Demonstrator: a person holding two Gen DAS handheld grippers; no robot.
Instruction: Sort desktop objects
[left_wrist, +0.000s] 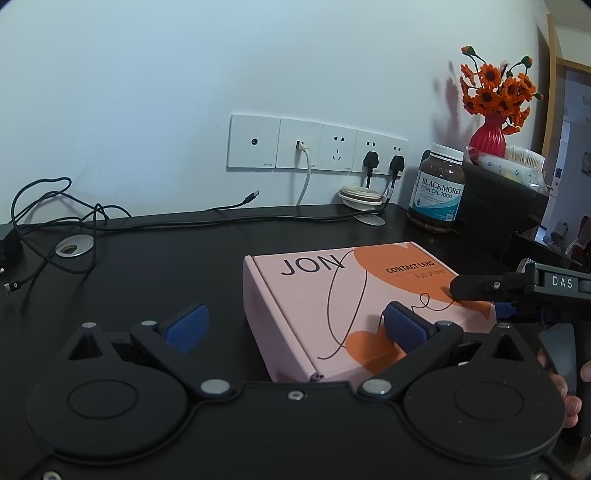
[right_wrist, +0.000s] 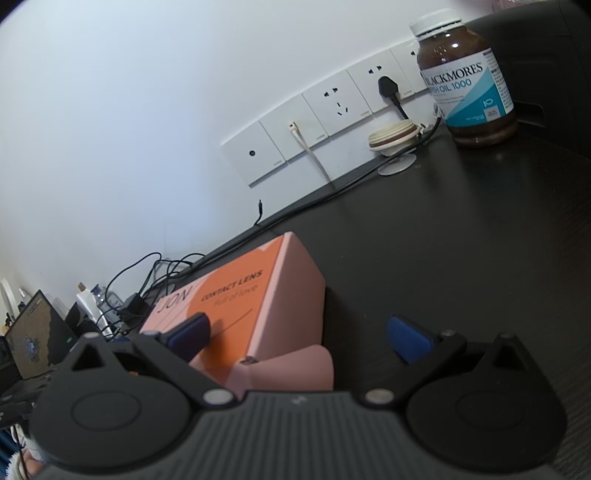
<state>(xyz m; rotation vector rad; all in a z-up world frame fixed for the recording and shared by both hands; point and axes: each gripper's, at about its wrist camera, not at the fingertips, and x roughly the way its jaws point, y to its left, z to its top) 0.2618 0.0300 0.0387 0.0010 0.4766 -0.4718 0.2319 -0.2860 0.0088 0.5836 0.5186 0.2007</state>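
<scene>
Black desk (left_wrist: 147, 266): box (left_wrist: 332, 291), bottle (left_wrist: 437, 192), cables (left_wrist: 55, 206).

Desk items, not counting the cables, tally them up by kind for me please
Pink contact lens box: 1
Fish oil bottle: 1
Red vase with orange flowers: 1
Round stack of lids: 1
Black box: 1
Total: 5

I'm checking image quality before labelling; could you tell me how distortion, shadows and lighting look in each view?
Left wrist view: fisheye bends the desk edge, dark corners; the flowers cast a soft shadow on the wall; box print sharp. Right wrist view: horizon tilted, socket row slanted, bottle label readable, lighting even.
</scene>
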